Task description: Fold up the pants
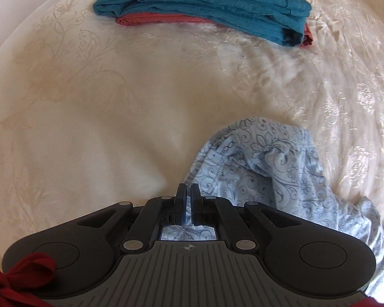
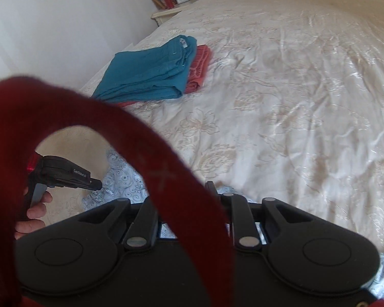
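Light blue pants (image 1: 263, 168) with a dark swirl print lie bunched on the cream bedspread (image 1: 115, 107). My left gripper (image 1: 188, 199) points steeply down and is shut on a fold of them at their left edge. In the right wrist view the same pants (image 2: 123, 176) show low on the left, with the left gripper (image 2: 96, 184) and the hand (image 2: 35, 211) holding it. A red strap (image 2: 166, 168) loops across the lens and hides the middle of my right gripper (image 2: 192, 192). Only one fingertip (image 2: 210, 186) shows, with blue cloth beside it; a grip cannot be made out.
Folded teal pants (image 1: 204, 2) rest on a folded coral garment (image 1: 161, 20) at the far side of the bed, also the teal stack (image 2: 151, 74). A nightstand (image 2: 166, 12) with a lamp, clock and frame stands by the white wall. Red fabric (image 1: 15, 278) sits at the lower left corner.
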`<state>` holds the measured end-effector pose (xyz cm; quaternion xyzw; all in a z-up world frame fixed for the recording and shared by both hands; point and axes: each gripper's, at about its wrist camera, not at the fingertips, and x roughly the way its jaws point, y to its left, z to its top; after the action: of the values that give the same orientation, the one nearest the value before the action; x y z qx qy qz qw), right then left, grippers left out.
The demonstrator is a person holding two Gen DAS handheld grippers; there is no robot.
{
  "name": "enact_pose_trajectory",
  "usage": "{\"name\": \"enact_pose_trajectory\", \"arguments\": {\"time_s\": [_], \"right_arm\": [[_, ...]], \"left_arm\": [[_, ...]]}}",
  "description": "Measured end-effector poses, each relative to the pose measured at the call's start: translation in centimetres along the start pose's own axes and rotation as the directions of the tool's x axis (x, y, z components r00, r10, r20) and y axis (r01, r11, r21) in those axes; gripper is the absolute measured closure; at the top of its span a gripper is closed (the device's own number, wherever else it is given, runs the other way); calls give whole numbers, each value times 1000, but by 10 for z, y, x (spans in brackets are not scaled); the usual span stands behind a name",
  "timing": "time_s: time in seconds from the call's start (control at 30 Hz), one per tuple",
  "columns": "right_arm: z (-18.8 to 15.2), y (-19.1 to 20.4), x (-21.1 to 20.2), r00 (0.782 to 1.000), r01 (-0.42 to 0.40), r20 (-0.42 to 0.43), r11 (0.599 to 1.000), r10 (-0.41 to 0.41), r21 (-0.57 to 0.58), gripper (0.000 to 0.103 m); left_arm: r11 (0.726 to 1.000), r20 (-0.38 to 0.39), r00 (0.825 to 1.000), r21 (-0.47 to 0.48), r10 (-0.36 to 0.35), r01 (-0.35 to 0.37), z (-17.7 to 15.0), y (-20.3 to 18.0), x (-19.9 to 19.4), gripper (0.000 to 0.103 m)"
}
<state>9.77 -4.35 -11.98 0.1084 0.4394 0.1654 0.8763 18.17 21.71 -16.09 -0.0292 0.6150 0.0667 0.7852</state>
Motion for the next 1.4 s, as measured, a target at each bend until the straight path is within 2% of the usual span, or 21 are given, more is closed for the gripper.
{"name": "enact_pose_trajectory", "arguments": {"time_s": [0.07, 0.2, 0.37, 0.53, 0.6, 0.63, 0.7, 0.83, 0.97, 1.2, 1.27, 1.4], "right_arm": [[7, 13, 21, 1000, -19, -23, 1000, 18, -21, 74], [15, 29, 58, 996, -36, -84, 998, 31, -52, 65], [17, 33, 89, 990, -1, -140, 999, -6, -47, 65], [17, 26, 112, 981, -34, -194, 999, 33, -1, 65], [17, 24, 109, 981, -70, -181, 997, 72, 21, 74], [17, 27, 104, 984, -78, -162, 997, 78, 3, 94], [18, 38, 88, 989, -84, -129, 995, 76, -56, 94], [10, 73, 48, 988, -146, -69, 976, 137, -159, 94], [-19, 102, 41, 982, -177, -111, 955, 154, -237, 94], [-70, 136, 68, 967, -187, -231, 921, 110, -343, 93], [-77, 143, 71, 965, -188, -242, 914, 103, -359, 87], [-73, 140, 59, 969, -172, -228, 928, 98, -331, 81]], "left_arm": [[1000, -24, 999, -3, 26, -26, 3, 5, 11, 99], [1000, -49, 998, -4, -31, 31, 6, 20, 22, 100], [997, -47, 996, -30, -79, 78, 3, 34, 13, 100], [992, -37, 994, -77, -102, 99, 0, 50, -1, 100], [992, -28, 995, -84, -94, 92, 1, 55, -7, 100], [992, -19, 996, -87, -89, 87, 2, 56, -10, 100], [993, -5, 997, -88, -77, 76, 4, 60, -17, 100], [995, 38, 997, -73, -61, 64, 8, 65, -32, 100], [995, 77, 995, -61, -71, 76, 11, 63, -44, 100], [994, 114, 988, 3, -105, 105, 8, 44, -56, 100], [992, 114, 985, 24, -127, 126, 7, 38, -57, 100], [984, 95, 982, 85, -165, 157, 3, 21, -54, 99]]}}
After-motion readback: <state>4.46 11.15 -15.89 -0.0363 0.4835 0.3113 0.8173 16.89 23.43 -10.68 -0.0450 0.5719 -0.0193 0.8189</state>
